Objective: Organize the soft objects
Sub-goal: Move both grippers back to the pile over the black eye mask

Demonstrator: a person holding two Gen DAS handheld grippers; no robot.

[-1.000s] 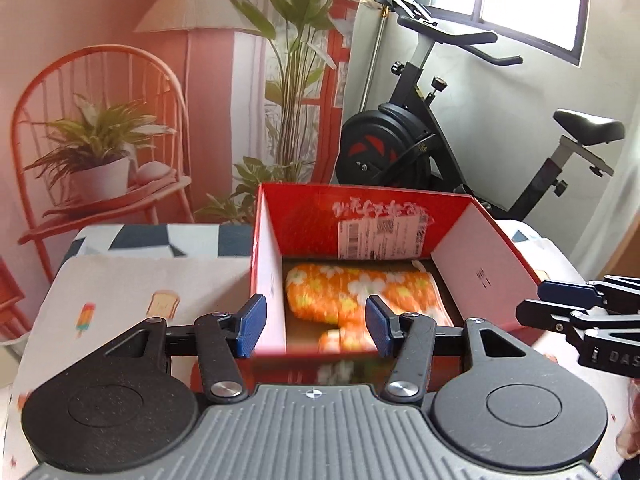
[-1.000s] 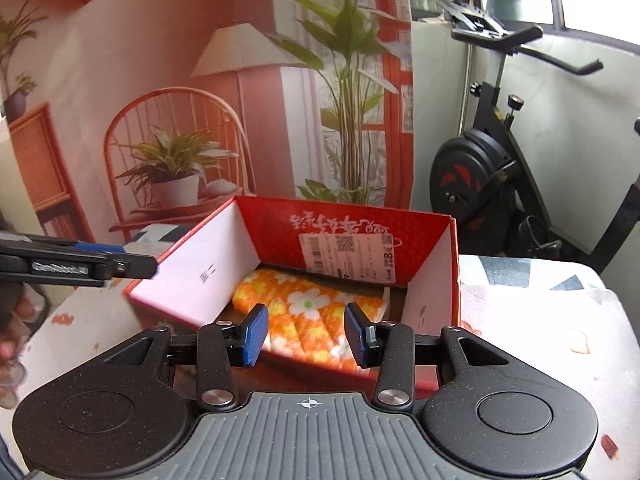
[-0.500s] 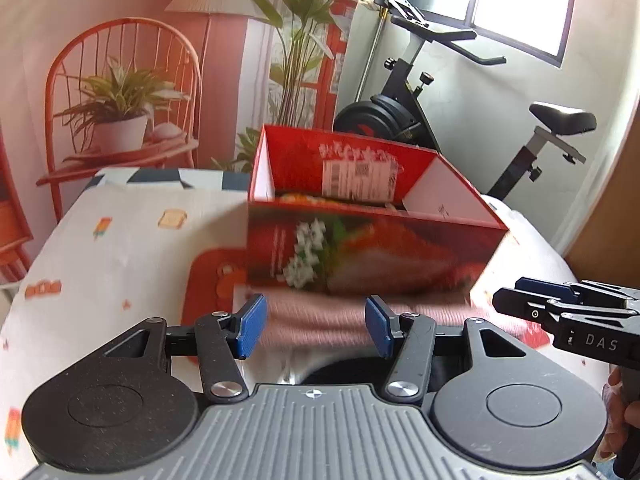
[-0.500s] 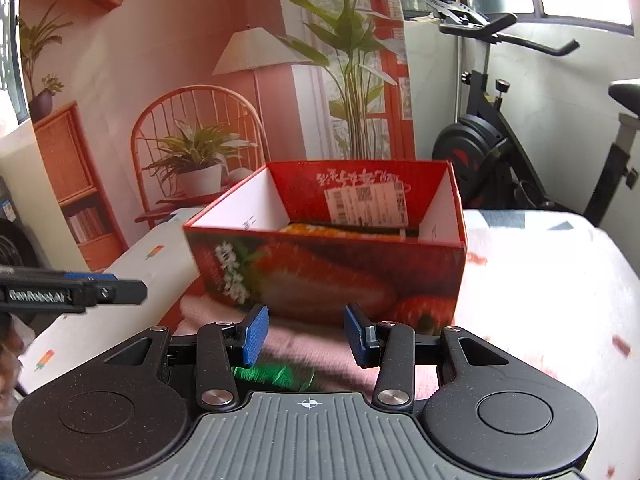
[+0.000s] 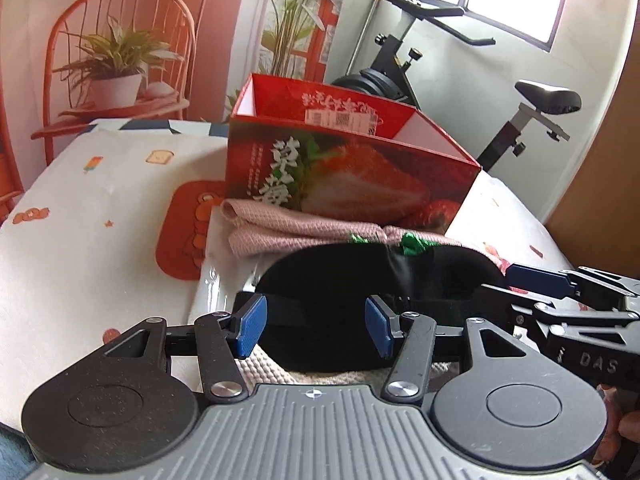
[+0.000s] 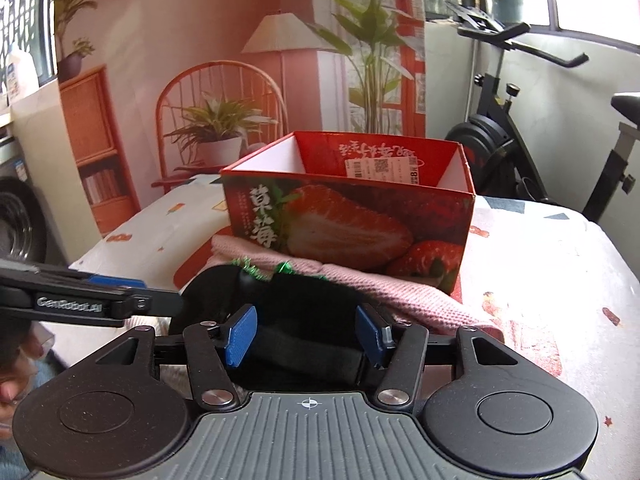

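The black sleep mask (image 5: 360, 300) lies on the table just in front of the red strawberry box (image 5: 344, 172), overlapping the pink cloth (image 5: 304, 228) with a scrap of green tinsel (image 5: 412, 240) at its top edge. A second ago you were both looking down into the box at the flowered orange cloth; now you have dropped back and low over the pile — so the next soft thing is up. Your left gripper (image 5: 314, 328) stands spread around the mask without pinching, and your right gripper (image 6: 306, 332) is opening, mask between its pads but ungripped.
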